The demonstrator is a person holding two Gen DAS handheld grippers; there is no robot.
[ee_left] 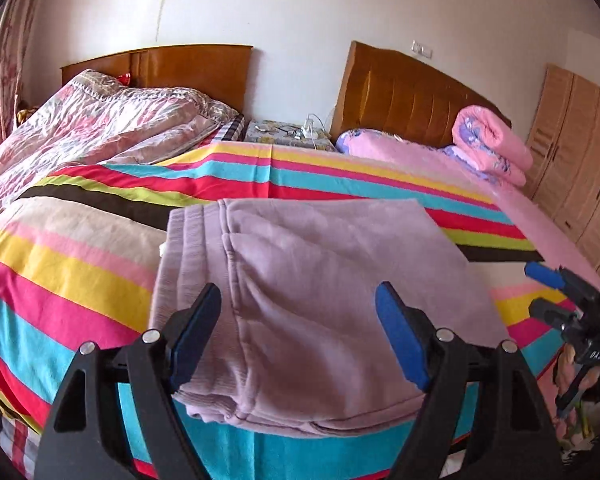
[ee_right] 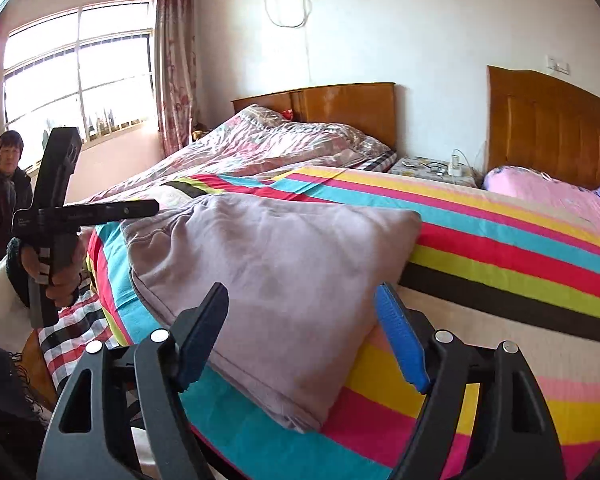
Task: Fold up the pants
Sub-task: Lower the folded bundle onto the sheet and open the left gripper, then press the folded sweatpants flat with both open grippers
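The mauve pants point(ee_left: 312, 280) lie folded in a thick rectangle on the striped bedsheet point(ee_left: 80, 272), waistband at the left. My left gripper point(ee_left: 298, 300) is open above the near edge of the pants, holding nothing. My right gripper point(ee_right: 300, 300) is open and empty over the near right corner of the pants point(ee_right: 272, 264). The right gripper also shows at the right edge of the left wrist view point(ee_left: 540, 292), apart from the pants. In the right wrist view a hand holds the left gripper's body point(ee_right: 60, 216) at the left.
A crumpled floral quilt point(ee_left: 100, 128) covers the far left bed. A rolled pink blanket point(ee_left: 488, 144) and a pillow lie by the right headboard. A nightstand point(ee_left: 288, 132) with cables stands between the headboards. A person point(ee_right: 4, 184) stands by the window. A wardrobe point(ee_left: 576, 152) is at the right.
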